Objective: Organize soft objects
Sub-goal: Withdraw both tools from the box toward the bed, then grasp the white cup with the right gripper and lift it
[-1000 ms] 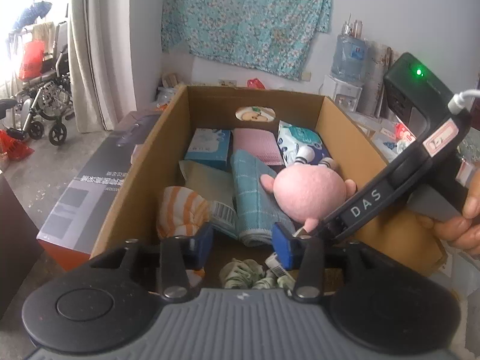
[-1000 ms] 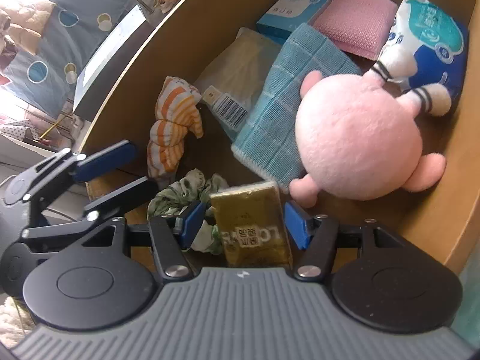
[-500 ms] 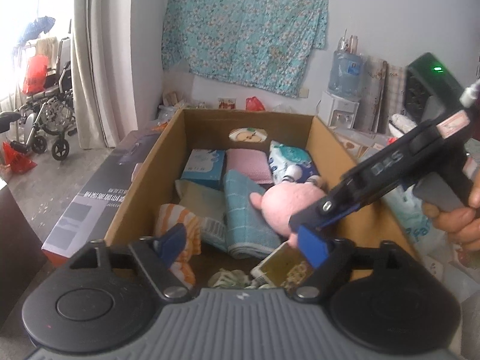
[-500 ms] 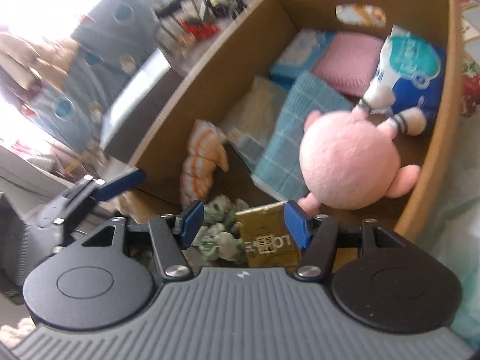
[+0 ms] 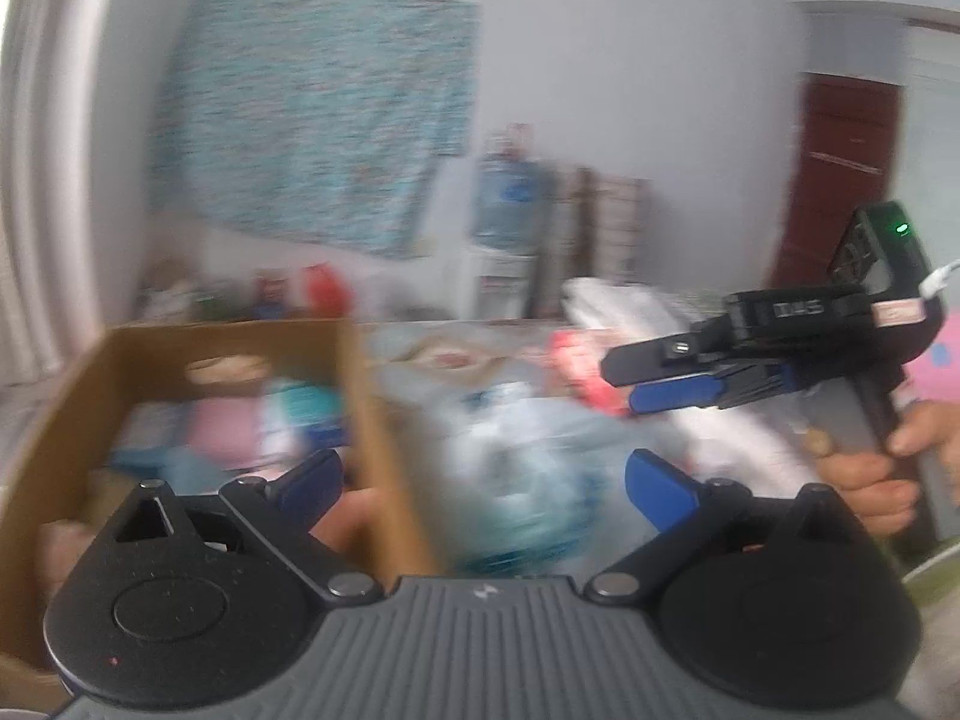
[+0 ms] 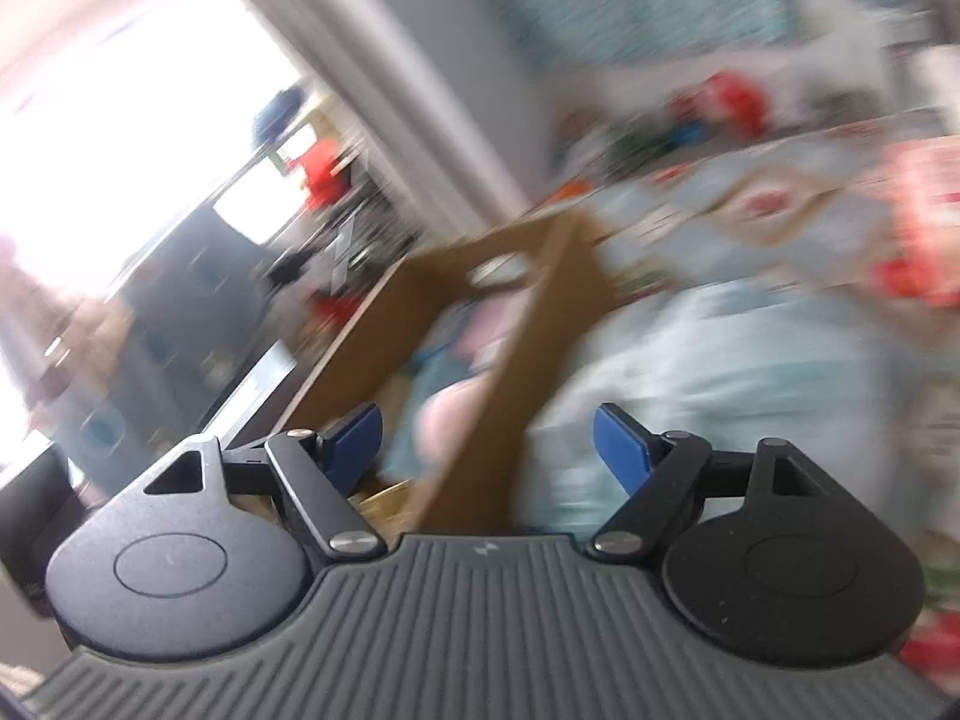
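Both grippers now clear of the cardboard box (image 5: 360, 396), swung toward its right side. Left gripper (image 5: 480, 480) and right gripper (image 6: 486, 441) just opened wide, empty. Pink plush (image 6: 447, 414) lies inside the box, blurred.

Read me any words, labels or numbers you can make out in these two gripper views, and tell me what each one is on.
"DAS", seen upside down and blurred: on the black body of the right gripper, in the left wrist view.
Pink sticker on that gripper's handle: print too blurred to read.
Label on the water dispenser under the blue bottle: too blurred to read.
Cardboard box and the packets inside it: nothing legible.
Right wrist view: nothing legible, all motion blur.
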The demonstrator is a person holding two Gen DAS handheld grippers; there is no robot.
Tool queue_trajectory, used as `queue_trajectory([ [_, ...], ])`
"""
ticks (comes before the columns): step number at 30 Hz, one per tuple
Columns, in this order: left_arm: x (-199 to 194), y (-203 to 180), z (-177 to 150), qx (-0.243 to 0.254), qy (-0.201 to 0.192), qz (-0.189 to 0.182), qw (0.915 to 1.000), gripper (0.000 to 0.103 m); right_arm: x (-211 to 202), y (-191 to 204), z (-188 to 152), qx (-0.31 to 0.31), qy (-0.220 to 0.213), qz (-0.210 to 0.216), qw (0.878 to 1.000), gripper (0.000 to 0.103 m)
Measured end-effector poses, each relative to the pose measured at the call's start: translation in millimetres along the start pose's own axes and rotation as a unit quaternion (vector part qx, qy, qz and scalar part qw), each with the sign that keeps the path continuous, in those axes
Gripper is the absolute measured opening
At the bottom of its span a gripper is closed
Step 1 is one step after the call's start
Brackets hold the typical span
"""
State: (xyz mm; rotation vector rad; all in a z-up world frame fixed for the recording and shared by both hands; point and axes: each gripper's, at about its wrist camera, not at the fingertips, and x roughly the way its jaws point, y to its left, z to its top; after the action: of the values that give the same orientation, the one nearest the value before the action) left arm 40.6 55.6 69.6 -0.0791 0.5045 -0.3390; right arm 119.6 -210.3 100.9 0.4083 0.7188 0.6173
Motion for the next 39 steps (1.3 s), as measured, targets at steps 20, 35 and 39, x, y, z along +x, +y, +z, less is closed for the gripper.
queue_trajectory([
  [20, 142, -114, -63, 0.07, 0.127, -0.095, 0.9849, 0.098, 7, -160, -45, -0.024, 0.026, -0.275, 0.961, 0.081],
  [35, 154, -120, -75, 0.084, 0.156, -0.1, 0.9791, 0.098, -6, -193, -47, 0.09, 0.001, -0.196, 0.976, 0.053],
  [39, 154, -121, -80, 0.085, 0.165, -0.107, 0.9769, 0.098, -9, -201, -61, 0.187, 0.024, -0.098, 0.977, 0.053],
])
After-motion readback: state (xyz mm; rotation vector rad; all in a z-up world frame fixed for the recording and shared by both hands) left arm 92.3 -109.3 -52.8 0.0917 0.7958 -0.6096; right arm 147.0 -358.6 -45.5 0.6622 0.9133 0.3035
